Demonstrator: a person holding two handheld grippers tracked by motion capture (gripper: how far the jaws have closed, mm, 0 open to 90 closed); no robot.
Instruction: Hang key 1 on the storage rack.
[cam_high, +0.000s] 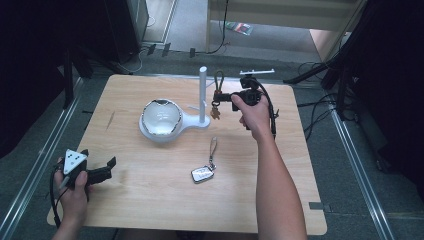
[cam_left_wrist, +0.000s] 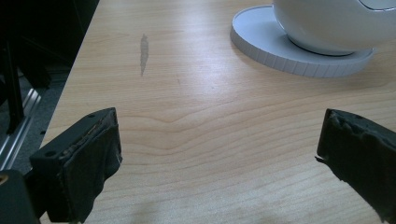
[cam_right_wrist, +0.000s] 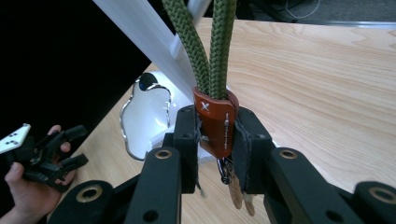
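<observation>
Keychain (cam_right_wrist: 215, 122) between right gripper (cam_right_wrist: 217, 140) jaws

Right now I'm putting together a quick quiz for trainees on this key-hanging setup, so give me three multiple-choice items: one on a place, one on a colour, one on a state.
1. Where does the car key fob lie?
A. in the white bowl
B. on the bare table, nearer the person than the bowl
C. on the floor

2. What colour is the rope loop of the keychain?
A. green
B. red
C. yellow

3. How is the right gripper?
A. wide open over the table
B. lying on the table
C. shut on the keychain's brown leather band

Answers:
1 B, the high view shows it flat on the wood in front of the white bowl.
2 A, the right gripper view shows two olive-green cords.
3 C, both pads press the band's sides.
</observation>
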